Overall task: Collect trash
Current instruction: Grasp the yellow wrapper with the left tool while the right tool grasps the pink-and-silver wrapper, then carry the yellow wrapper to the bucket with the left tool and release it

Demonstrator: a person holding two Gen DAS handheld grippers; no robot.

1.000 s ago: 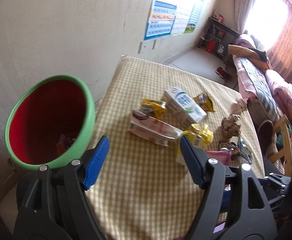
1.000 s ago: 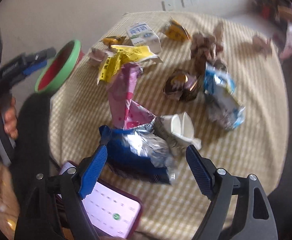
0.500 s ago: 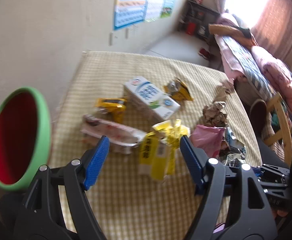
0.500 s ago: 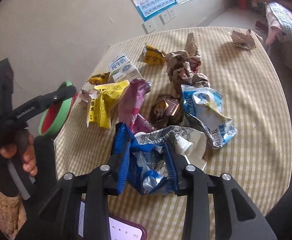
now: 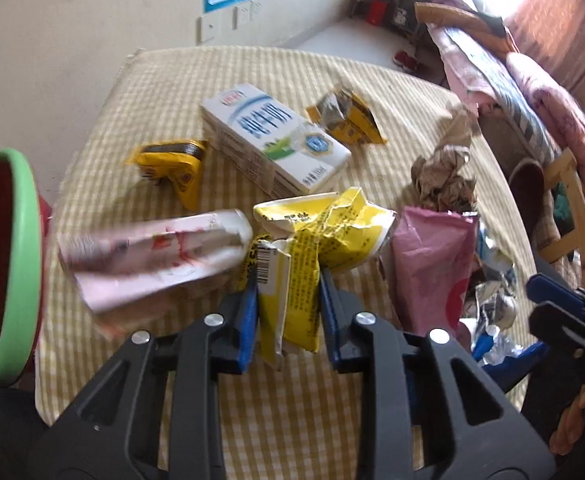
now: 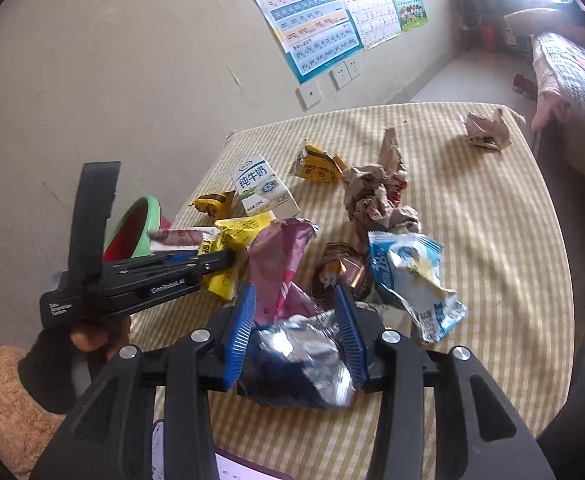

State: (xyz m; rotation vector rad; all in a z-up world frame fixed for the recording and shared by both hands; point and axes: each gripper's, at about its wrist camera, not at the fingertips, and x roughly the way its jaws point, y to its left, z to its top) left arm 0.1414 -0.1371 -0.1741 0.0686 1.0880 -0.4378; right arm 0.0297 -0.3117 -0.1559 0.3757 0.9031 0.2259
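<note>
Checked cloth covers the table (image 6: pixel 472 240), which stands against a plain wall. Left gripper (image 5: pixel 288 304) pinches the yellow wrapper (image 5: pixel 316 232); right gripper (image 6: pixel 296 324), jaws easing apart slightly, holds the blue foil bag (image 6: pixel 296 364). Most litter remains: milk carton (image 5: pixel 272 136), pink packet (image 5: pixel 428 264), crumpled paper (image 6: pixel 376 200). Only the left view shows into the green-rimmed bin (image 5: pixel 16 264); only the right shows the far paper ball (image 6: pixel 486 130).

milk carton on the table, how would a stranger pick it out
On the checked tablecloth, look near the wall-side edge, between two small yellow wrappers. The milk carton lies on its side: the only rigid white box, printed blue and green, among crumpled packets.
</note>
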